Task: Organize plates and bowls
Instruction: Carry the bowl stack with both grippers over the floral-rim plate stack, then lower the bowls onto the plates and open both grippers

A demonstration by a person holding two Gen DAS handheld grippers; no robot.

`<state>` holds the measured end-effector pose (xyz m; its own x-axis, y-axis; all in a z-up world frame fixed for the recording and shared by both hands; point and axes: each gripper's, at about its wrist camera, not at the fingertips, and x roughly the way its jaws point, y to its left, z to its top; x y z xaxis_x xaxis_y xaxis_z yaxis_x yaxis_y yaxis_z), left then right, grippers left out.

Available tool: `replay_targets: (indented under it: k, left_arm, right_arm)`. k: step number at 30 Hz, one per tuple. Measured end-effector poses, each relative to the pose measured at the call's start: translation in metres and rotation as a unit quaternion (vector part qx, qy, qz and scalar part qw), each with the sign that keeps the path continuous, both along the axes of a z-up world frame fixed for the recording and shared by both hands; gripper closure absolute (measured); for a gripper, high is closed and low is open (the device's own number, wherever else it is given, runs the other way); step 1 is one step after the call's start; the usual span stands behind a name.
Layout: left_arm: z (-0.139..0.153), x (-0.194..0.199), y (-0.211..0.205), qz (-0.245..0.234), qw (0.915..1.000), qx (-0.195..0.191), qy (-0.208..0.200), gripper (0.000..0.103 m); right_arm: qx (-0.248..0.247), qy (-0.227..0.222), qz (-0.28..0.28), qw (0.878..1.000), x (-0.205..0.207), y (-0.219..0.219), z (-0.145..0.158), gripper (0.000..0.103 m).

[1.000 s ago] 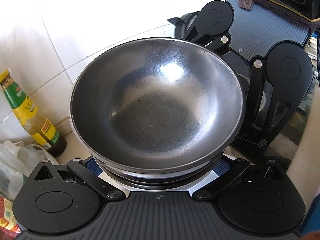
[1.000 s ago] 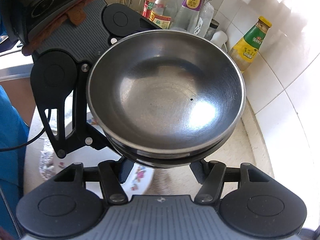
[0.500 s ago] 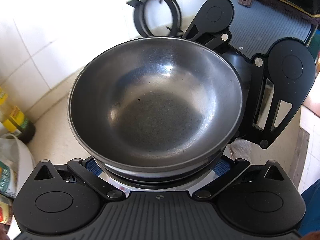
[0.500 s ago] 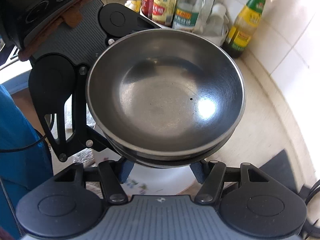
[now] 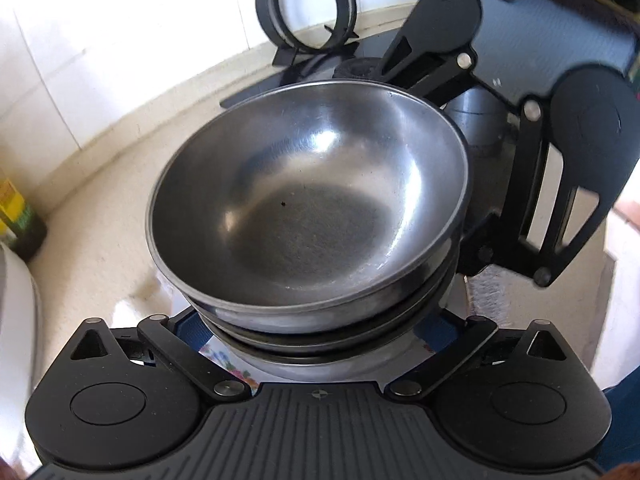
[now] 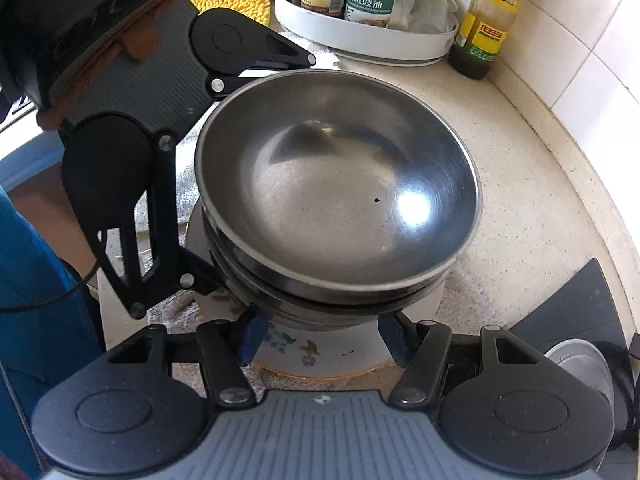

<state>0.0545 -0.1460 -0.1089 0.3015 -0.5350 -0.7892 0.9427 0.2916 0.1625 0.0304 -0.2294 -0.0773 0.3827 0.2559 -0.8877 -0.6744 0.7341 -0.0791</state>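
Observation:
A stack of steel bowls [image 5: 308, 216] [image 6: 340, 192] sits on a white floral plate [image 6: 312, 356]. Both grippers hold this stack from opposite sides. My left gripper [image 5: 316, 344] is shut on the stack's base, its blue pads [image 5: 188, 320] pressed against either side low down. My right gripper [image 6: 322, 340] grips the same way, with its blue pads [image 6: 250, 338] flanking the lowest bowl above the plate. The right gripper's black linkage [image 5: 560, 168] shows across the bowls in the left wrist view. The left gripper's linkage [image 6: 120, 184] shows likewise in the right wrist view. Whether the plate rests on the counter is hidden.
A beige counter [image 6: 532, 208] meets a white tiled wall. A white tray of sauce bottles [image 6: 368, 44] and a green-capped bottle [image 6: 486, 28] stand at the back. A black hob corner [image 6: 576, 304] and burner rings [image 5: 308, 12] lie to the right. A pale cloth [image 6: 184, 184] lies beneath. A blue sleeve [image 6: 24, 280] shows at left.
The held stack has travelled along the counter toward the hob and come lower. The bottles have slid away in both views, and the burner rings and hob corner have come into view.

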Motion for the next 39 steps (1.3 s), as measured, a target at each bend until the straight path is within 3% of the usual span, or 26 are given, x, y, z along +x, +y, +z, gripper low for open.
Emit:
replay_targets:
  k: [4, 10, 16, 22, 27, 34, 39]
  left_arm:
    - [-0.005, 0.0, -0.003, 0.005, 1.0, 0.0, -0.004, 0.0]
    - [0.006, -0.01, 0.025, 0.034, 0.9994, -0.001, -0.001, 0.0]
    - [0.011, -0.01, 0.031, 0.058, 0.9981, -0.011, 0.018, 0.0]
    - [0.008, -0.011, 0.009, 0.051, 0.9987, -0.002, 0.001, 0.0]
    - [0.012, -0.019, 0.021, 0.056, 0.9981, 0.017, -0.017, 0.0]
    - [0.021, -0.022, 0.054, 0.107, 0.994, 0.014, -0.018, 0.0]
    - [0.039, -0.024, 0.076, 0.152, 0.988, -0.021, -0.02, 0.0]
  right_arm:
    - [0.001, -0.012, -0.003, 1.0, -0.006, -0.004, 0.003, 0.041]
    - [0.005, -0.024, -0.041, 0.999, -0.036, -0.016, 0.011, 0.04]
    - [0.036, -0.042, -0.082, 0.995, -0.057, -0.018, 0.016, 0.035]
    - [0.042, -0.046, -0.101, 0.993, -0.07, -0.013, 0.018, 0.035]
    - [0.066, -0.059, -0.126, 0.988, -0.084, -0.016, 0.025, 0.035]
    - [0.108, -0.08, -0.147, 0.98, -0.1, -0.008, 0.036, 0.032]
    - [0.149, -0.108, -0.173, 0.968, -0.107, 0.0, 0.052, 0.03]
